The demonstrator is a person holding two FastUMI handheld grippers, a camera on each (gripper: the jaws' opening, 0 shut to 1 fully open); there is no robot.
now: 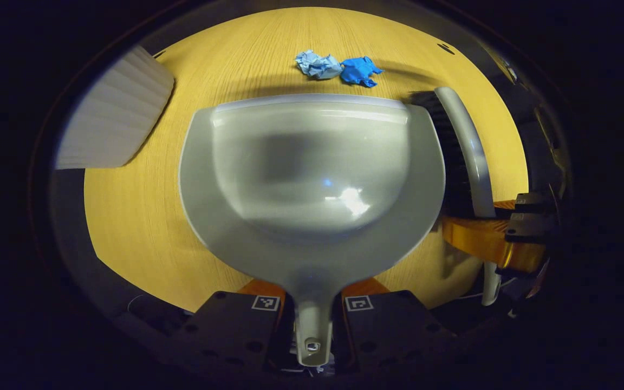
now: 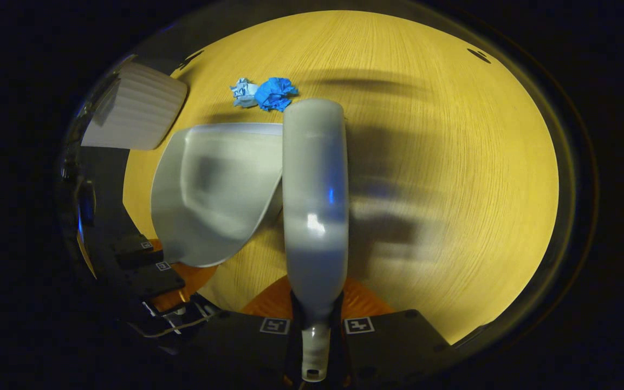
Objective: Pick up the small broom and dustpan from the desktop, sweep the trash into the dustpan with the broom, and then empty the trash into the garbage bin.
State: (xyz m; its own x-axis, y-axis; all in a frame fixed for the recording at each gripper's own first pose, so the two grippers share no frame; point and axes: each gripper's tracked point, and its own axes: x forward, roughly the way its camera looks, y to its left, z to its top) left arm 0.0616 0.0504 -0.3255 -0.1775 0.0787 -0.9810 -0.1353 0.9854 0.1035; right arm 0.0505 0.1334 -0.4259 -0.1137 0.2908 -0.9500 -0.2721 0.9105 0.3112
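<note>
Wads point(image 1: 339, 67) (two); dustpan point(image 1: 312, 173); broom point(image 2: 314, 195)

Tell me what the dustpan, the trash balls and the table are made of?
Dustpan: likely smooth, glossy grey plastic, since light glints off it.
Trash balls: probably crumpled paper or tissue, wrinkled and matte.
Table: looks like wood or wood-look laminate, with fine grain lines.

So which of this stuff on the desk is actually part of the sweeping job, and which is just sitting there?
Part of the job:
- dustpan, handle clamped in the left gripper
- small broom, handle clamped in the right gripper
- pale blue paper wad
- bright blue paper wad
- white ribbed bin, probably the garbage bin

Just there:
- wooden desktop
</note>
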